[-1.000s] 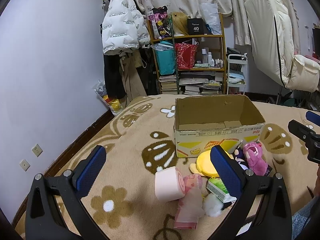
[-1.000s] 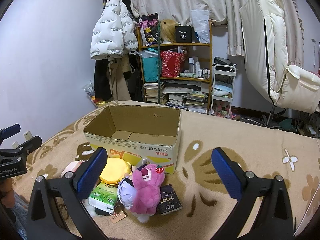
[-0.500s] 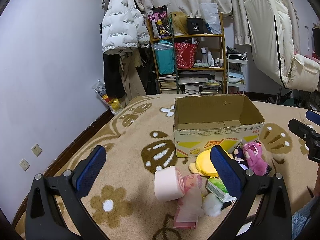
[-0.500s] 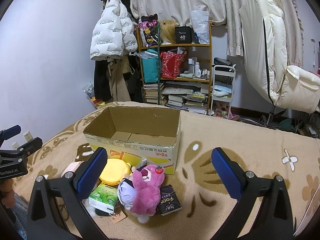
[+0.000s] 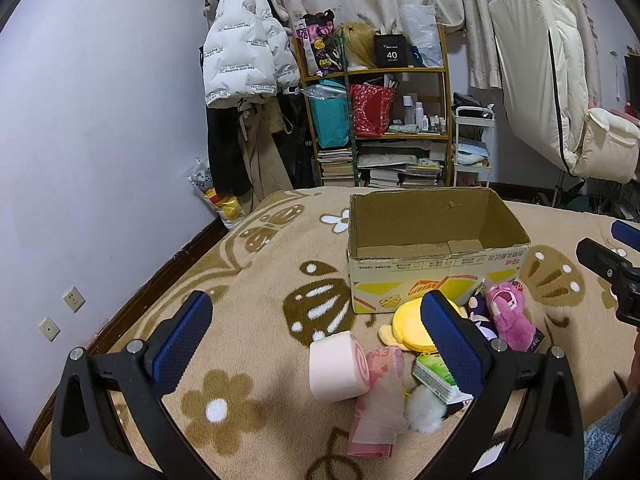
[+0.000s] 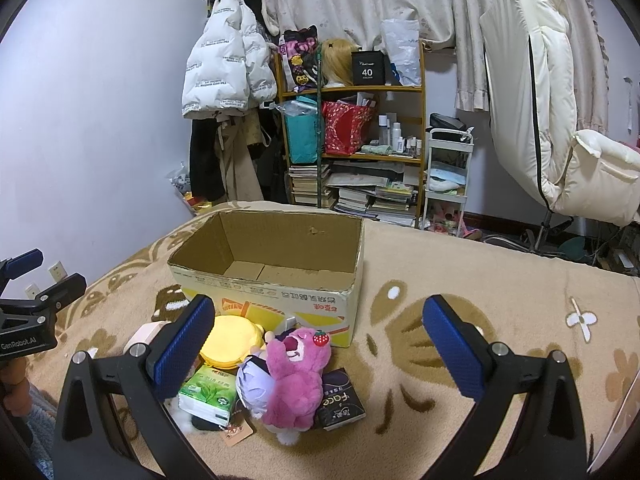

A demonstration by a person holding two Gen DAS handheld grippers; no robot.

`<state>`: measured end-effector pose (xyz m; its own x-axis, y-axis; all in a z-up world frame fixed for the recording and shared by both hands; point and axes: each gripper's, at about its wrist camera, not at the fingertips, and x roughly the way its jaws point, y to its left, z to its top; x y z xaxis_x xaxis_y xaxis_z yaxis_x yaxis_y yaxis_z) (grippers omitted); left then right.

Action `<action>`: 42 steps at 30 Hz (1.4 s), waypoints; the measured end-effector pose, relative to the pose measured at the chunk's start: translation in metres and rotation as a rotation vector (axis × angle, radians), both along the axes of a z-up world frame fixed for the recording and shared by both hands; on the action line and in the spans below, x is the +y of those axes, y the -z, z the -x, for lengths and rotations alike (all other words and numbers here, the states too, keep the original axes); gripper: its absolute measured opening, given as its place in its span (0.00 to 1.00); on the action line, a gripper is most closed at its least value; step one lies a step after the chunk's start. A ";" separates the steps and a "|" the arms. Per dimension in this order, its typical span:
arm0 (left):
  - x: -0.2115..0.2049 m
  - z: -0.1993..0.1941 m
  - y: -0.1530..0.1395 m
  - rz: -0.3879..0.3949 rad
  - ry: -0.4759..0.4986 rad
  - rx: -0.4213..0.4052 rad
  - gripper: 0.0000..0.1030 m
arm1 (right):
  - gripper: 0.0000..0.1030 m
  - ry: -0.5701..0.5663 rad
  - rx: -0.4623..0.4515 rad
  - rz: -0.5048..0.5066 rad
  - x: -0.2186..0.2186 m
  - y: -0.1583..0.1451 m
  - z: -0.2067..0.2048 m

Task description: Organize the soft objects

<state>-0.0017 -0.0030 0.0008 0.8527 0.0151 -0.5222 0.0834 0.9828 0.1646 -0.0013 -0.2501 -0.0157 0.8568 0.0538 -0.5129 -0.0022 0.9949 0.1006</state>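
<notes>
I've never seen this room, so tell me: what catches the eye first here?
An open, empty cardboard box sits mid-blanket. Right in front of it lies a heap of soft things: a bright pink plush bear, a yellow round plush, a green tissue pack and, further left, a pale pink roll. Both tongs, left and right, are open and hold nothing.

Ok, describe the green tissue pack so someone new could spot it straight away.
Find the open cardboard box on the beige blanket; the soft things lie before it. The tissue pack lies left of the pink plush bear, the only flat green-and-white block with leaves printed on it.
</notes>
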 end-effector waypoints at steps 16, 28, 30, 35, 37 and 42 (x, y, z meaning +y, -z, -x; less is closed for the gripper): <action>0.000 0.000 0.001 0.000 0.000 0.002 1.00 | 1.00 0.003 0.000 -0.009 0.000 0.002 -0.002; -0.001 0.000 0.002 -0.002 0.000 0.004 1.00 | 1.00 0.004 0.000 -0.009 0.000 0.002 -0.001; -0.003 0.000 0.004 -0.006 0.001 0.005 1.00 | 1.00 0.004 0.001 -0.008 0.000 0.002 -0.001; -0.003 0.000 0.005 -0.005 0.003 0.007 1.00 | 1.00 0.004 0.001 -0.009 0.000 0.001 -0.001; -0.003 0.001 0.005 -0.004 0.003 0.007 1.00 | 1.00 0.004 0.001 -0.009 0.000 0.002 -0.001; -0.004 0.000 0.006 -0.011 0.002 0.019 1.00 | 1.00 0.003 0.001 -0.009 0.000 0.002 -0.001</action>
<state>-0.0013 -0.0067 -0.0054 0.8424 0.0186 -0.5385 0.0891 0.9808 0.1734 0.0001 -0.2504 -0.0175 0.8567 0.0555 -0.5129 0.0012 0.9940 0.1095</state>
